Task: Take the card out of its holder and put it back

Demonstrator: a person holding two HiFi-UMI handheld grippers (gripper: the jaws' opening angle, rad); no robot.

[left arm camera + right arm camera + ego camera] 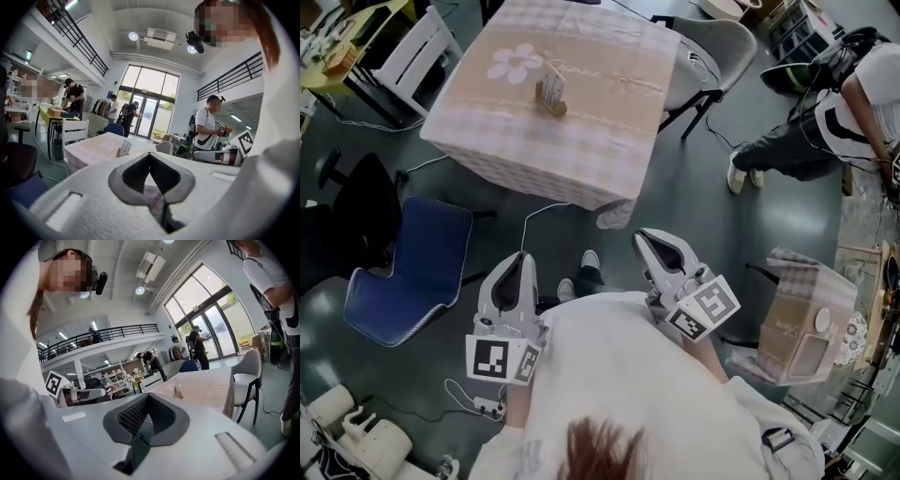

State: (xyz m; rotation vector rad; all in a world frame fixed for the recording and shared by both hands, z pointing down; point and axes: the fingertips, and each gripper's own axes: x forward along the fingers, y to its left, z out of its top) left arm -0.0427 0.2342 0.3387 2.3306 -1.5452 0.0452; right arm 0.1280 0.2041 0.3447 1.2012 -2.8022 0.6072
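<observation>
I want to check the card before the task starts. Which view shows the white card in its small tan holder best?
The head view: the white card stands in its tan holder on the checked tablecloth, unobstructed. Both gripper views show it small and far, beyond their jaws.

No wording legible. Cursive print on the tablecloth (pixel 581 141) is unreadable; a swoosh logo marks a bystander's white shirt (pixel 204 129).

Tablecloth (pixel 581 141) pink-beige check, white flower print; pale card (pixel 548 90) on it; white chair (pixel 422 39) and blue chair (pixel 412 272) left of it; floor (pixel 703 216) dark grey.
</observation>
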